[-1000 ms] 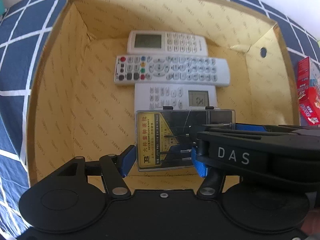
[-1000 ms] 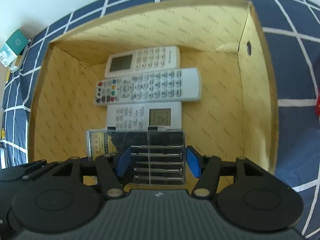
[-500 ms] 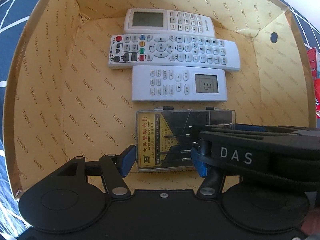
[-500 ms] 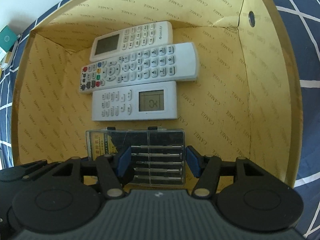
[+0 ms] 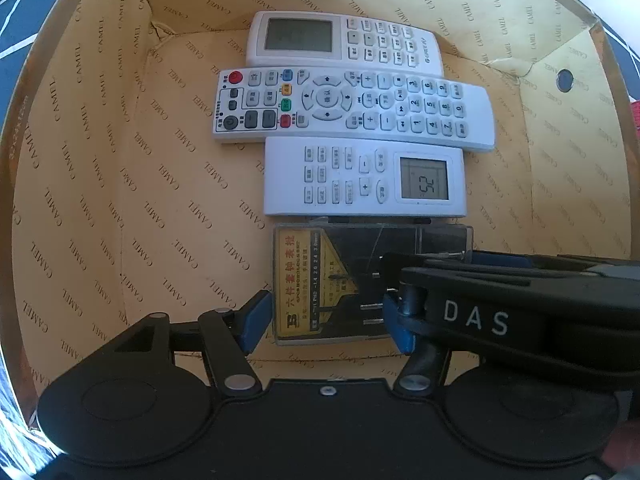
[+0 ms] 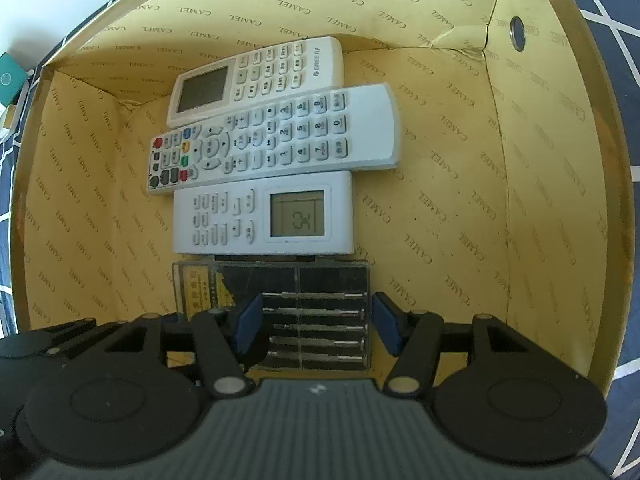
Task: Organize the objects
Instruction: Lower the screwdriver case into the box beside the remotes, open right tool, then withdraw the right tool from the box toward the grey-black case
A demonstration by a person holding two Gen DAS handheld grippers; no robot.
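Observation:
A clear plastic screwdriver case (image 5: 336, 280) with a yellow label is held low inside a yellow cardboard box (image 5: 100, 184), just in front of three white remotes. My left gripper (image 5: 324, 320) is shut on the case's label end. My right gripper (image 6: 316, 324) is shut on the other end, over the row of screwdrivers (image 6: 320, 328). The nearest remote (image 5: 364, 178) has a lit display; behind it lie a long remote (image 5: 352, 108) and a third remote (image 5: 340, 42). The right gripper's body crosses the left wrist view at the lower right.
The box (image 6: 540, 200) walls rise on all sides, with a round hole (image 6: 517, 38) in the right wall. The box floor left of the remotes is bare. A dark blue checked cloth (image 6: 600, 12) lies around the box.
Both grippers have moved down and forward into the box with the case, which now sits close against the nearest remote. The box walls fill more of both views.

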